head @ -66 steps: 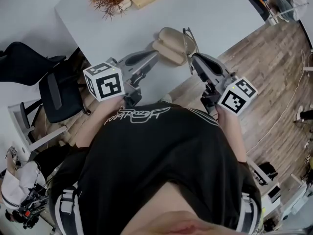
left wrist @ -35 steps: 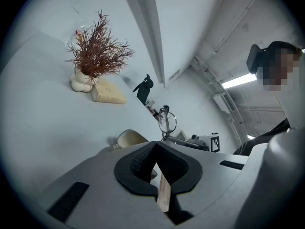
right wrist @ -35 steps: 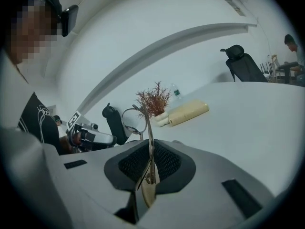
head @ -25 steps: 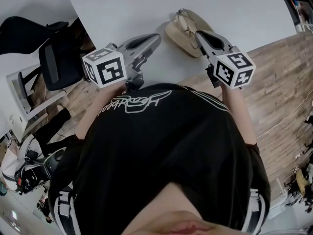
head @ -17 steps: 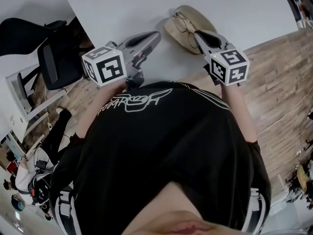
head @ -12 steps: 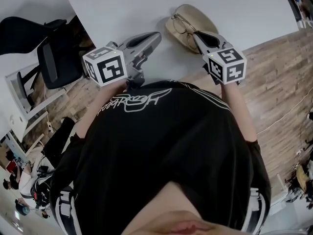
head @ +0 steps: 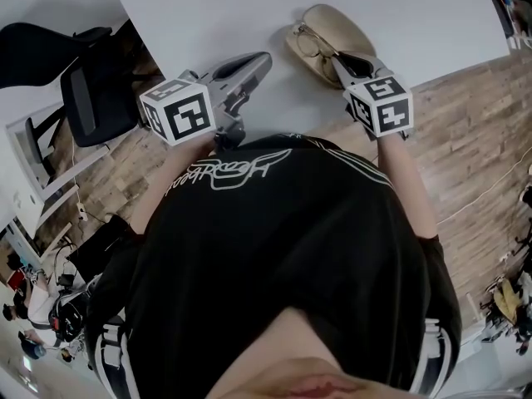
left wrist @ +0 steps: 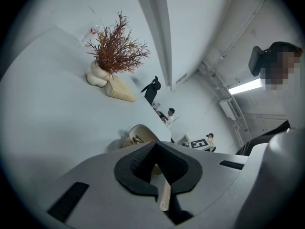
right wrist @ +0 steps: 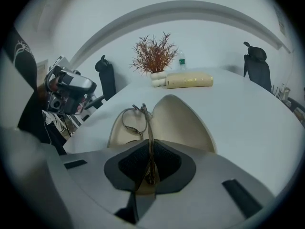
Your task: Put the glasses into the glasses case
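Our right tongs (right wrist: 148, 162) are pinched on the glasses (right wrist: 137, 120). The pads clamp the folded frame edge-on, so the thin metal runs straight out between the jaws. Our left tongs (left wrist: 155, 165) are pressed together with nothing in them, and they rest apart from the work above the table (head: 208, 11).

The glasses sit at the glasses case (right wrist: 188, 120), with their lens end over the shallow beige half nearest us. The other half of the shell stands open behind and to one side. We cannot tell whether the lenses already touch the lining or hang just above it. We judge the edge-on hold to be deliberate: gripped by one end and folded flat, the frame can slide lengthwise into the tray without the pads touching the lenses. Tilting the tongs downward also aims the far end at the bottom of the tray first.

In the head view, the case (head: 341, 22) lies near the table edge closest to us, within short reach of the right tongs (head: 337, 56). That probably explains why the left tongs (head: 263, 60) have no need to steady it yet. They may be wanted later for the lid.

Further off, a dried plant (right wrist: 153, 54) and a pale box (right wrist: 189, 80) stand well clear across the table.
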Motion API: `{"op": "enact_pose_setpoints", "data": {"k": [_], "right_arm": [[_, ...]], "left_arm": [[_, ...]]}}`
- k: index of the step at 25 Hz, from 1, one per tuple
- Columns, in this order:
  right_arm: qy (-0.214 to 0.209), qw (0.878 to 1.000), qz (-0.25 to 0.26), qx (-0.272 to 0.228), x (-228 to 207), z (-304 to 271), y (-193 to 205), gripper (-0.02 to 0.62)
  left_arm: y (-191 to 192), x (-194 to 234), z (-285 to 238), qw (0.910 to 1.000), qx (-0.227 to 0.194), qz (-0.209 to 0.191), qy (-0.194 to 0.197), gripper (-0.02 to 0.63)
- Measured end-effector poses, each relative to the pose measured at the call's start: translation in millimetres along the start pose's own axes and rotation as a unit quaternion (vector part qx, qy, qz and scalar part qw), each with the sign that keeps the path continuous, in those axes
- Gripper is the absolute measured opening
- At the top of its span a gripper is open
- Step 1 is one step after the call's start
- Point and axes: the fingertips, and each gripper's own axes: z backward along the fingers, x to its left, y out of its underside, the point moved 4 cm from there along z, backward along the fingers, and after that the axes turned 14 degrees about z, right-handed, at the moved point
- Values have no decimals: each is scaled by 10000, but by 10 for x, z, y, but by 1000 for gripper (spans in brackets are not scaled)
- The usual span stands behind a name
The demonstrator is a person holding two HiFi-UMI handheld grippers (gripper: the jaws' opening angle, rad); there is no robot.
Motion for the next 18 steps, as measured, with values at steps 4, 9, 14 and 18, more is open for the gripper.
{"op": "enact_pose_setpoints", "data": {"k": [4, 9, 14, 18], "right_arm": [[56, 9996, 122, 257, 19, -53, 56, 29], [67, 9992, 195, 336, 23, -73, 40, 29], [125, 9986, 285, 423, 8, -79, 25, 29], [148, 9978, 334, 546, 23, -124, 21, 29]], "left_arm": [[-4, 25, 19, 10000, -44, 7, -23, 6], [-2, 34, 53, 10000, -81, 32, -28, 6], [-13, 28, 45, 9999, -107, 39, -23, 6], [-22, 75, 91, 9999, -113, 54, -36, 6]]}}
